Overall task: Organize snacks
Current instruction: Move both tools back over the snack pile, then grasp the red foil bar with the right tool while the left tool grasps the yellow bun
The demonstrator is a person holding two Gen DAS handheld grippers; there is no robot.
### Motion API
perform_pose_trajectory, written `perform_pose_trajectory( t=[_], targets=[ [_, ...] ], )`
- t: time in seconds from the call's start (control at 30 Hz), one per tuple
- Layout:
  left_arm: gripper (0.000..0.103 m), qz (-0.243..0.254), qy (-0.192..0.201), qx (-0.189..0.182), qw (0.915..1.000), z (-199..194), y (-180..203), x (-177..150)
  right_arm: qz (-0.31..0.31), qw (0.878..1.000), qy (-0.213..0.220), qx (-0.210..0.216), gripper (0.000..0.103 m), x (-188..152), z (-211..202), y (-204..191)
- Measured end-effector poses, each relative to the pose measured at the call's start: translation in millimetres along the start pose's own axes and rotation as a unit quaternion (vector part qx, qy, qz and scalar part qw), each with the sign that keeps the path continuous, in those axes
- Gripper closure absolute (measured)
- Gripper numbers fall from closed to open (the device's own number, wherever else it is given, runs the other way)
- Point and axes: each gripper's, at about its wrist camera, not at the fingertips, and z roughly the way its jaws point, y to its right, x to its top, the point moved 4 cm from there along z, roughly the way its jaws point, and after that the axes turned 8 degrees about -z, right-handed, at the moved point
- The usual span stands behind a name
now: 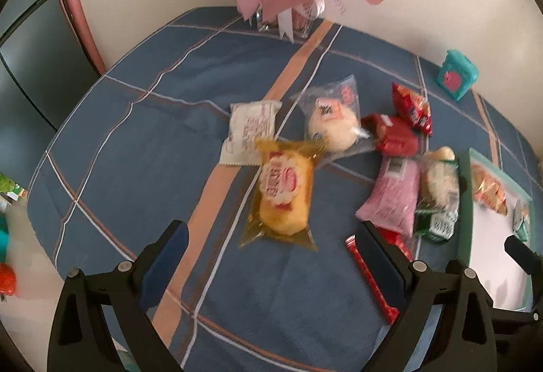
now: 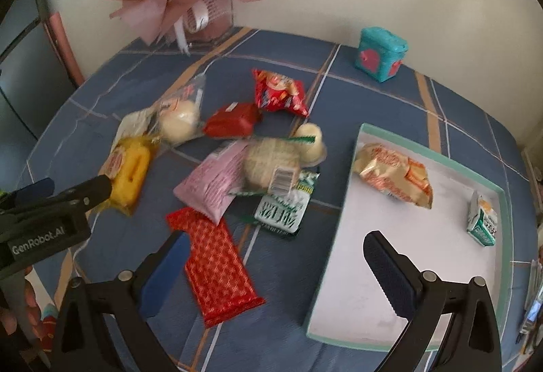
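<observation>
Here, left gripper (image 1: 271,256) spread wide, empty, above blue checked tablecloth (image 1: 135,141), yellow cake packet (image 1: 283,192) lying just ahead between its fingers. Right gripper (image 2: 275,270) likewise wide open, holding nothing; long red wafer bar (image 2: 213,266) on cloth beside its left finger. Snack heap mid-table: pink packet (image 2: 212,185), round rice cracker pack (image 2: 271,165), red chip bag (image 2: 280,93), green-white packet (image 2: 283,210). Mint-rimmed tray (image 2: 342,202) at right holds orange-gold bag (image 2: 393,173) and small green-white sachet (image 2: 483,219), well apart.
</observation>
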Motion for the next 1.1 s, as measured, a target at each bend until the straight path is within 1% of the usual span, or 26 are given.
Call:
perform_pose_trajectory(
  t=[0.23, 0.47, 0.77, 0.8, 0.87, 0.93, 1.0, 1.1],
  targets=[
    [0.004, -0.003, -0.022, 0.004, 0.9997, 10.8, -10.0, -2.3, -0.013, 1.000, -0.020, 0.000, 0.000, -3.1, 9.2, -9.6],
    [0.004, 0.003, -0.030, 0.000, 0.9995, 17.8, -8.0, 1.1, -0.028, 0.999, -0.034, -0.001, 0.000, -4.3, 16.9, -19.9],
    [0.005, 0.023, -0.033, -0.001, 0.9992, 23.7, -1.8, 6.5, -0.049, 0.998, -0.045, 0.003, 0.002, -3.2, 24.7, -35.5],
    [0.005, 0.023, -0.034, -0.002, 0.9991, 25.3, -1.4, 7.7, -0.050, 0.998, -0.046, 0.005, 0.003, -3.3, 25.8, -37.0],
    [0.005, 0.023, -0.038, -0.003, 0.9990, 29.5, -0.5, 10.1, -0.052, 0.997, -0.048, 0.011, 0.012, -3.7, 28.1, -40.1],
    [0.005, 0.025, -0.041, -0.005, 0.9988, 33.9, 0.0, 11.7, -0.055, 0.997, -0.053, 0.016, 0.017, -4.5, 31.9, -43.2],
    [0.006, 0.027, -0.045, -0.007, 0.9986, 40.0, 1.1, 14.0, -0.056, 0.996, -0.059, 0.023, 0.020, -5.6, 36.5, -47.4],
    [0.012, 0.032, -0.055, -0.007, 0.9979, 49.3, 2.2, 14.0, -0.061, 0.995, -0.072, 0.032, 0.027, -7.8, 45.9, -53.2]
  ],
)
